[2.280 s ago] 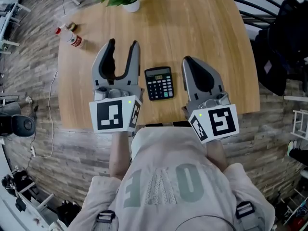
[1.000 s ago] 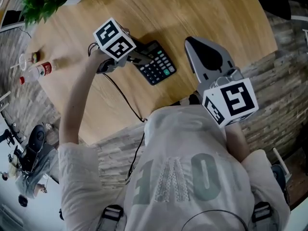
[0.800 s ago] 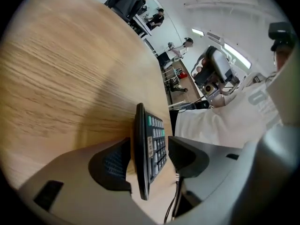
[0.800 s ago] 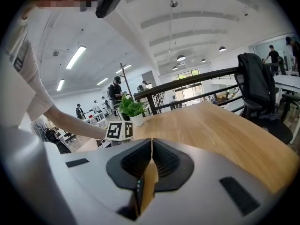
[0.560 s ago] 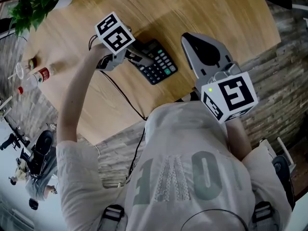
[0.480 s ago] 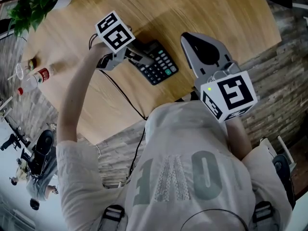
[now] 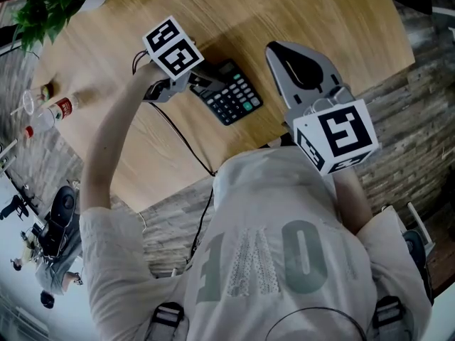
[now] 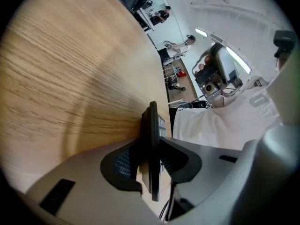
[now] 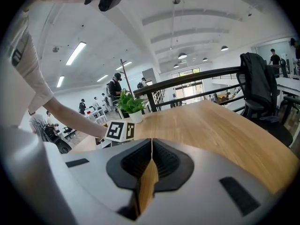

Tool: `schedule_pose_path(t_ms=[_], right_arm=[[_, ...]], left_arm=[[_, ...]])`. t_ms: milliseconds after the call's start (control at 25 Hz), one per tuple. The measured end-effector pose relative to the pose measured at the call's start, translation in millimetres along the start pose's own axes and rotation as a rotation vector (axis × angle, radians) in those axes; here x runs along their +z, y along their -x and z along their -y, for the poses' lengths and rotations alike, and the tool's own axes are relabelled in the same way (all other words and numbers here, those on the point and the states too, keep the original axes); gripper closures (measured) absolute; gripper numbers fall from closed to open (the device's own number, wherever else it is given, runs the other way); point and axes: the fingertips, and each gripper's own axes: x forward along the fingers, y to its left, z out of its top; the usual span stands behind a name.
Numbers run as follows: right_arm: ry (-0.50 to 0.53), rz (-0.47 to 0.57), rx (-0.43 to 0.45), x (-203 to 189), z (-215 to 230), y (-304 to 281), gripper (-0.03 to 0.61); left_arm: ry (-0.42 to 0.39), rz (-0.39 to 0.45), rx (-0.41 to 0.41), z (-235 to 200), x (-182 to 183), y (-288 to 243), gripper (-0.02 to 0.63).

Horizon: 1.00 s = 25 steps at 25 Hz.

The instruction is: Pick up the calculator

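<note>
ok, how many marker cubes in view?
2. One white cube with black square markers sits on the left tool, jaws closing on the black calculator; the other on the right tool.

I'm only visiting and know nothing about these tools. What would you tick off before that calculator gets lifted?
1. Calculator between the left gripper's jaws: ok, it sits edge-on between them while they are closing.
2. Pads on both its faces: ok, they seem to touch.
3. Calculator already off the table: cannot tell.
4. Right gripper out of the way: ok, shut, empty, off to the side.
5. Bottle and plant away from the lift: ok, both sit well apart.
</note>
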Motion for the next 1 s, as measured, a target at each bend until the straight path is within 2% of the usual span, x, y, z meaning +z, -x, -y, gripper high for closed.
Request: schedule_pose_path(t_ms=[240, 440, 560, 680, 760, 1000], right_arm=[[0.036, 0.009, 0.011, 7, -5, 9, 0.558], [0.086, 0.029, 0.052, 15, -15, 18, 0.558], [0.116, 0.048, 0.082, 22, -24, 25, 0.558], [0.144, 0.073, 0.112, 30, -35, 31, 0.558], [0.160, 0.093, 0.126, 37, -42, 34, 0.558], [0.237, 0.221, 0.194, 81, -65, 38, 0.558]], left_arm=[[-0.054, 0.045, 0.032, 7, 0, 3, 0.497], [-0.169, 0.084, 0.120, 23, 2, 9, 0.500], [-0.208, 0.169, 0.189, 31, 2, 16, 0.501], [-0.205, 0.321, 0.266, 42, 5, 36, 0.500], [-0.207, 0.462, 0.347, 52, 10, 58, 0.501], [-0.181, 1.023, 0.695, 94, 26, 156, 0.500]])
